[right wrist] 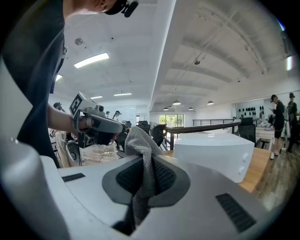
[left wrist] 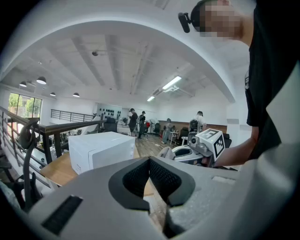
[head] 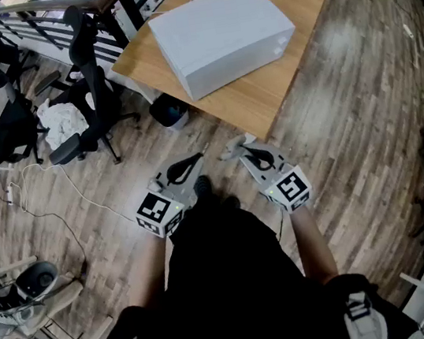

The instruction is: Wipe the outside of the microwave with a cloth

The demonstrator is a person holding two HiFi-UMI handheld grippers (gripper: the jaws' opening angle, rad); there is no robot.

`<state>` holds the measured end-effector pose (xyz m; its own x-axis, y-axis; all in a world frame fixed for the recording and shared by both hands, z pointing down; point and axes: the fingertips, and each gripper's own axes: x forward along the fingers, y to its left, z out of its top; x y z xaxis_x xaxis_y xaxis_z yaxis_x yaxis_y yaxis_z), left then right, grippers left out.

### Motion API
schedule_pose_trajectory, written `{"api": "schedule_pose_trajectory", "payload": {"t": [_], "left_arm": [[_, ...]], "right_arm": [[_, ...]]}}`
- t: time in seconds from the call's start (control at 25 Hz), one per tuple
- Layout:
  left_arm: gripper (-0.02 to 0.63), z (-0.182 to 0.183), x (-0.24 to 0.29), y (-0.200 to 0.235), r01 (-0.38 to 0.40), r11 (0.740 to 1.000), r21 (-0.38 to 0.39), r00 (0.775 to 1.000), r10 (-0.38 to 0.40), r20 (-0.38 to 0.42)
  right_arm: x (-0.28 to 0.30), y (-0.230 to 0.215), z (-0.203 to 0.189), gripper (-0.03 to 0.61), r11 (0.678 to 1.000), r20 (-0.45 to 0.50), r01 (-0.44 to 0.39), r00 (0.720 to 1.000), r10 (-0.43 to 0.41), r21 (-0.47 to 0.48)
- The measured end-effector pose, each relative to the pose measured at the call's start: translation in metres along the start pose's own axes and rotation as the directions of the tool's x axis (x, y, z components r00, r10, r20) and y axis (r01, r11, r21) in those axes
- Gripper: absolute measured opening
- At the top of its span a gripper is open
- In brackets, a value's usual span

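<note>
White boxy microwave sits on a light wooden table over plank floor. Near the table's edge, the right gripper pinches a grey cloth. The left gripper has its jaws together, empty.

1. Head view: up high, looking steeply down past left gripper and right gripper onto table and microwave.
2. Left gripper view: low, along own jaws, microwave near at left, right gripper at right.
3. Right gripper view: low too, microwave near at right, left gripper at left.
4. Shared by all three: microwave, table.
</note>
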<state>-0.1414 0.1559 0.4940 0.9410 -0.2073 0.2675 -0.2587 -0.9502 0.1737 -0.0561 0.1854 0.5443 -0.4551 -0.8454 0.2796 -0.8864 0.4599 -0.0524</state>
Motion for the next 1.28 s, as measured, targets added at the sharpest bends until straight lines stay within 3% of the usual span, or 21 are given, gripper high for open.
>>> {"api": "schedule_pose_trajectory", "payload": {"t": [0.44, 0.64, 0.92, 1.28], "left_arm": [[0.002, 0.008, 0.004, -0.021, 0.006, 0.998, 0.059, 0.999, -0.008, 0.033], [0.002, 0.007, -0.001, -0.018, -0.010, 0.999, 0.040, 1.000, 0.009, 0.029], [0.002, 0.000, -0.001, 0.011, -0.034, 0.999, 0.012, 0.999, 0.034, 0.039], [0.002, 0.015, 0.034, 0.083, -0.023, 1.000, 0.005, 0.998, 0.022, 0.051]], "right_arm": [[-0.025, -0.001, -0.008, 0.015, 1.000, 0.017, 0.027, 0.999, -0.027, -0.001], [-0.023, -0.005, -0.008, 0.015, 0.999, 0.026, 0.040, 0.999, -0.041, 0.038], [0.006, -0.015, -0.002, 0.015, 0.999, 0.016, 0.024, 1.000, -0.024, 0.027], [0.067, -0.066, 0.023, 0.015, 0.999, 0.000, 0.036, 0.999, -0.037, 0.011]]}}
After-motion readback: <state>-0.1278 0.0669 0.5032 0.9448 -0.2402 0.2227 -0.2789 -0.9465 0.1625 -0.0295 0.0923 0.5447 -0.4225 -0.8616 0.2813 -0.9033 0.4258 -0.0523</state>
